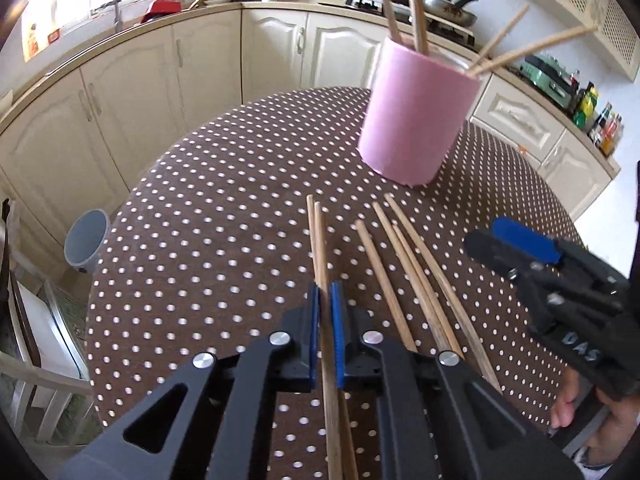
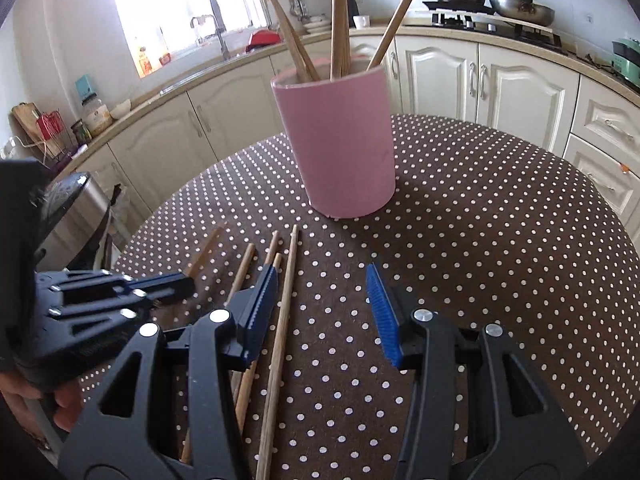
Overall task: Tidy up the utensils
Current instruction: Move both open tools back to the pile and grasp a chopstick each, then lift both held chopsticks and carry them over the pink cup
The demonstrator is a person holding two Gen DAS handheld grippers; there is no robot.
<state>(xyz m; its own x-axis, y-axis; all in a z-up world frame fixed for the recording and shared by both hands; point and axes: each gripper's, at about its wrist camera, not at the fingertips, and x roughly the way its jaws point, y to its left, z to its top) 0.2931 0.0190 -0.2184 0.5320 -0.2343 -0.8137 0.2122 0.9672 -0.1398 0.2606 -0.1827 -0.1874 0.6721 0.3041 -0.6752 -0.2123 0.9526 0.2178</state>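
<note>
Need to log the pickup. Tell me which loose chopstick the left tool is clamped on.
The left tool is shut on the leftmost pair's right-hand chopstick; the four loose chopsticks fanned nearer the right tool lie untouched.

A holder point(image 2: 340, 148) stands on the worktop point(image 2: 500, 248) with several chopsticks upright in it point(image 2: 339, 20); loose chopsticks point(image 1: 404, 264) lie before it (nearer the cameras). The left gripper point(image 1: 325, 292) straddles the leftmost pair point(image 1: 318, 240), the right gripper point(image 2: 322, 280) beside it; cabinets point(image 1: 208, 56) stand behind.
</note>
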